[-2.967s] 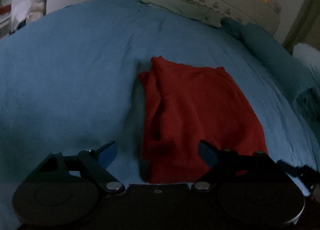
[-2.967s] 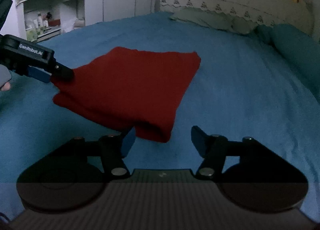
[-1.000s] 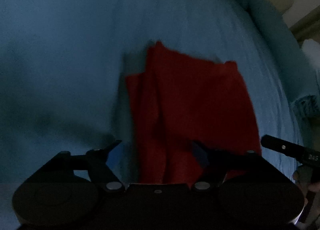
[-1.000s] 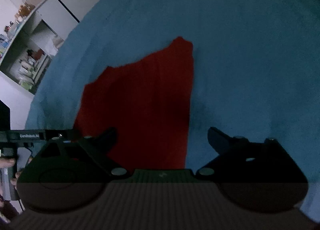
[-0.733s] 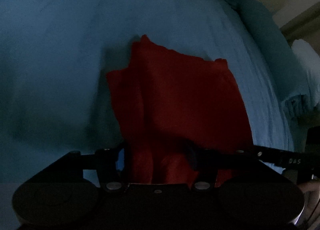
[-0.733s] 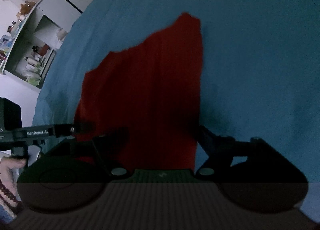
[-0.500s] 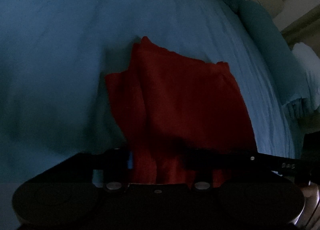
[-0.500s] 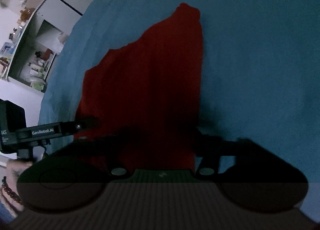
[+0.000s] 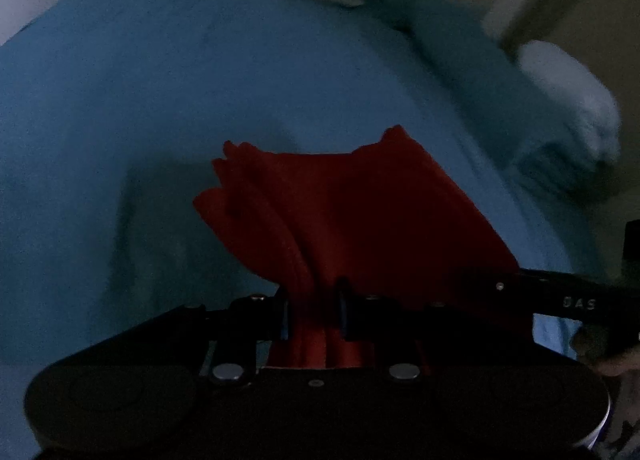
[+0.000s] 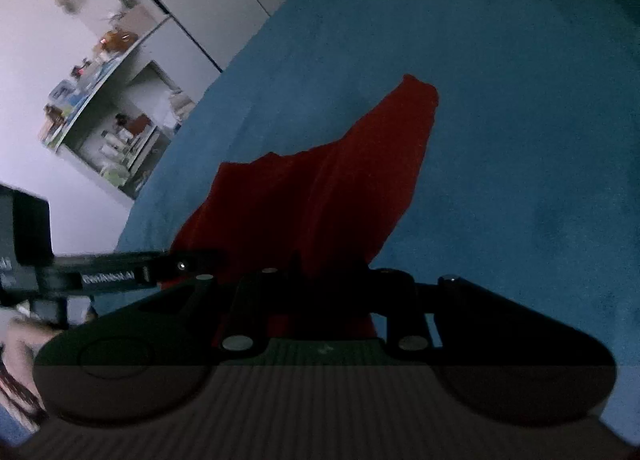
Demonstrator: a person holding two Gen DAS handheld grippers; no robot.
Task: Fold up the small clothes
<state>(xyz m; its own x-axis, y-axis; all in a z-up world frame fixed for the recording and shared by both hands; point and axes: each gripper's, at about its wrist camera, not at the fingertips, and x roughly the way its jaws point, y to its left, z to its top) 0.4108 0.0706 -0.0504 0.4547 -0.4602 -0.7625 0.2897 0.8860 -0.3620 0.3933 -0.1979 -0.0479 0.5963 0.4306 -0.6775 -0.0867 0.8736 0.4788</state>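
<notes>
Red garment (image 9: 360, 212): I had left gripper (image 9: 313, 310) and right gripper (image 10: 332, 280) each clamped on its near edge; long axis ran away from me across the bed (image 9: 120, 100).

Both jaws clamped, grippers side by side

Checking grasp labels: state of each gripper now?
Left gripper: closed on the red fabric garment.
Right gripper: closed on the same garment.

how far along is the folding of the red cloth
Partly done: the red cloth already lies in layers on the blue bed. In hand: the left gripper and right gripper each pinch its near edge. Left: carrying that edge over for another fold.
</notes>
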